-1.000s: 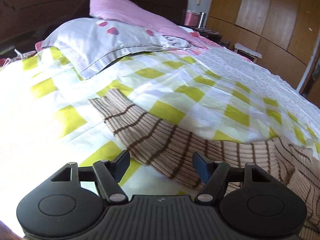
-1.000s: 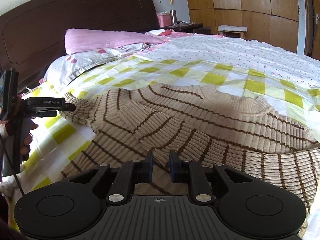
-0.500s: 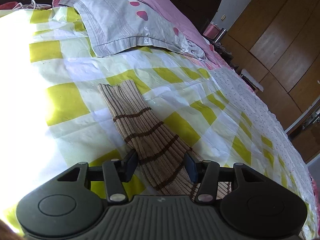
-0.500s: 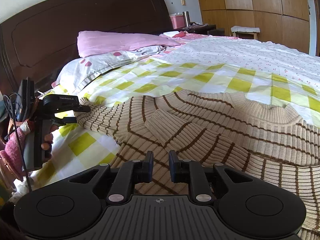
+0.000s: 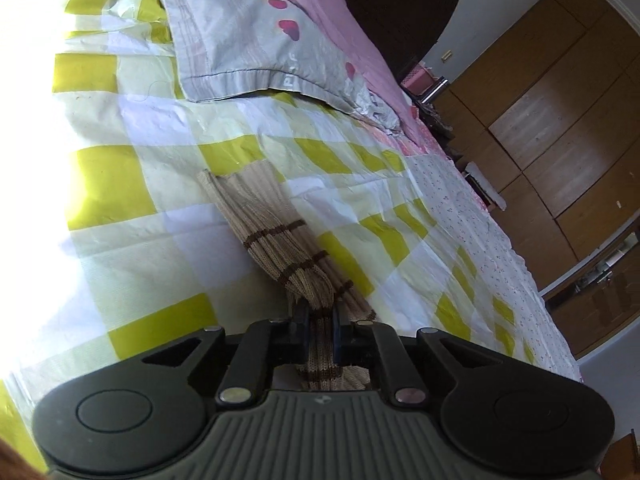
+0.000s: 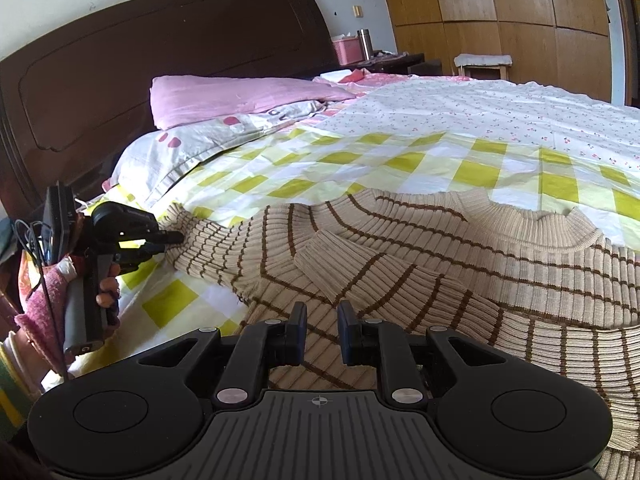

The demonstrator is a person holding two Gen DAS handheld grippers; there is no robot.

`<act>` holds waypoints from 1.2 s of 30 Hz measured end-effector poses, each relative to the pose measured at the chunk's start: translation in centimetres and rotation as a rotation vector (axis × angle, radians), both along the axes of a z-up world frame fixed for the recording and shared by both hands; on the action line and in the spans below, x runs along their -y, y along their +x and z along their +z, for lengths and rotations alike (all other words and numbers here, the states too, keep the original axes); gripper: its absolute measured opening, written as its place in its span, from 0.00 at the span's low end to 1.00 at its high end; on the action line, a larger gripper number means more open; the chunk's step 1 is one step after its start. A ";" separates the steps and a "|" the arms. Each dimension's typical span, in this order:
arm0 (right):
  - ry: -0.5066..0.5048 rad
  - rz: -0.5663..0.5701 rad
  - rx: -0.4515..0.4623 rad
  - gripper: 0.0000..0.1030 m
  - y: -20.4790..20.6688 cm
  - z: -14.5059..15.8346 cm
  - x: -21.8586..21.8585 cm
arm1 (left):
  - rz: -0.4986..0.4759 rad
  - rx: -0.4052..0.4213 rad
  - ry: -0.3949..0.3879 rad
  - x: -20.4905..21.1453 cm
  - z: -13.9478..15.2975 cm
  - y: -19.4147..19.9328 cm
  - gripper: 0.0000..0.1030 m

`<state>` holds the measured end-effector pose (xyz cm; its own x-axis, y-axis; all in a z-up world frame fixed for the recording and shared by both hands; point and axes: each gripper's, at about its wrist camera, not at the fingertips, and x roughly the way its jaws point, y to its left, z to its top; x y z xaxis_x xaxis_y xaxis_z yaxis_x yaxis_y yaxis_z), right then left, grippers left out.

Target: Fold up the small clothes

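A beige ribbed sweater (image 6: 460,264) with thin brown stripes lies spread on the bed. One sleeve (image 6: 360,268) is folded across its body. The other sleeve (image 5: 276,236) stretches out to the left over the yellow checked sheet. My left gripper (image 5: 320,330) is shut on that sleeve, which bunches between its fingers; it also shows in the right wrist view (image 6: 172,238), pinching the sleeve near the cuff. My right gripper (image 6: 322,322) hovers low over the sweater's lower body with its jaws nearly closed and nothing between them.
A grey pillow (image 5: 256,40) and a pink pillow (image 6: 240,96) lie by the dark headboard (image 6: 160,52). A white floral quilt (image 6: 500,116) covers the far side of the bed. Wooden wardrobes (image 6: 520,12) and a nightstand stand beyond it.
My left gripper has closed from wide open onto the outstretched sleeve and now pinches it. The right gripper has stayed nearly still over the sweater.
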<state>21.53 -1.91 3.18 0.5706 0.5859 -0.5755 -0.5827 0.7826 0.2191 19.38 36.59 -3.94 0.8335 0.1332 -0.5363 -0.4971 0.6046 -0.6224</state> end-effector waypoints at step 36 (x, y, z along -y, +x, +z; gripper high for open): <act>0.218 -0.292 -0.368 0.30 8.7 -3.1 2.6 | -0.858 0.033 0.395 20.7 2.7 0.3 0.19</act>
